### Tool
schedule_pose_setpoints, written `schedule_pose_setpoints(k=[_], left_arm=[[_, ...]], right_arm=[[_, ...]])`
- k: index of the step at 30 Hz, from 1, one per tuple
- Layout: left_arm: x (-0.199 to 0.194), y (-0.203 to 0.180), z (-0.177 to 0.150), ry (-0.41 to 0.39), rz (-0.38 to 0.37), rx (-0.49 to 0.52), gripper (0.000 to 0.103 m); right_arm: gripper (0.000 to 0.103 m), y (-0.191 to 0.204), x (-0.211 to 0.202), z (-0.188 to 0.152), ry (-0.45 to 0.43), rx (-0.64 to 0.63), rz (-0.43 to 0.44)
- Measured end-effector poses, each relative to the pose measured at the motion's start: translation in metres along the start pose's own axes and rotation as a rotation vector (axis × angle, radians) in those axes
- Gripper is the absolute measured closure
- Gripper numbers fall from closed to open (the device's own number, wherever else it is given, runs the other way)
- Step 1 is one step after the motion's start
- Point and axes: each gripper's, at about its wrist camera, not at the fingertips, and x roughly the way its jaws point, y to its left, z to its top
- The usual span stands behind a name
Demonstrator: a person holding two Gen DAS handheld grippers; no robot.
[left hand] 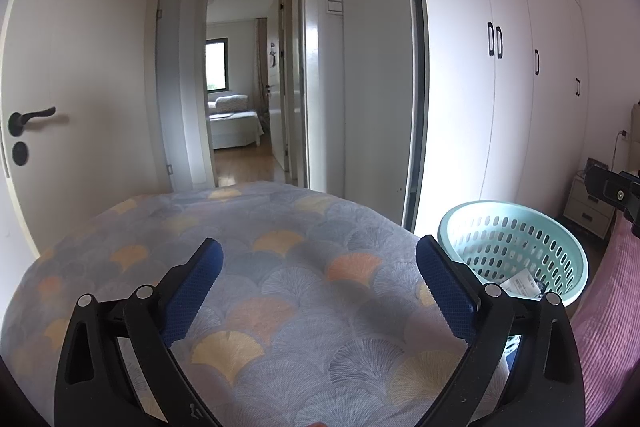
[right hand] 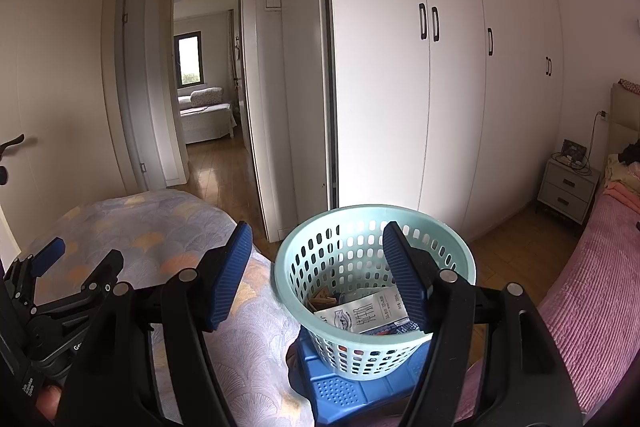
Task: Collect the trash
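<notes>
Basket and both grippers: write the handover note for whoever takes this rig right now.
Left gripper: open, holds nothing, over the patterned bedspread.
Right gripper: open, holds nothing, in front of the basket.
Basket stands on a blue stool between the two beds.
Done: paper packets and other trash lie in the basket.
Left: no loose trash shows in either view; look around for more.

Mint basket; fan-patterned grey quilt; pink blanket.
</notes>
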Motion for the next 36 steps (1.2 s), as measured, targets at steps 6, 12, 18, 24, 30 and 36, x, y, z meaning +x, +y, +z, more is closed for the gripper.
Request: schedule_pose_setpoints(k=[6,12,18,24,30,36], left_arm=[[0.0006,0.0017,0.0007,0.003,0.004,-0.006,0.008],[0.0002,-0.001,0.0004,-0.001,0.011,0.0,0.008],[0.0004,-0.0016,0.0005,-0.002,0.012,0.002,0.008],[0.001,-0.003,0.0002,0.001,0.021,0.009,0.008],[-0.0001,-0.0036,-0.0004,0.0,0.026,0.011,0.007],[-0.0002,-0.0035,0.0003,0.003,0.029,0.011,0.007]], right_arm=[[0.039,0.0023,0.0,-0.0022,0.0,-0.003,0.003],[0.039,0.0044,-0.0001,-0.0015,0.0,-0.009,0.005],[0.039,0.0043,-0.0005,-0.0001,-0.001,-0.01,0.008],[0.039,0.0052,-0.001,0.0038,-0.002,-0.016,0.012],[0.039,0.0061,-0.0013,0.005,-0.002,-0.02,0.018],[0.039,0.0064,-0.0003,0.0057,0.0,-0.021,0.02]])
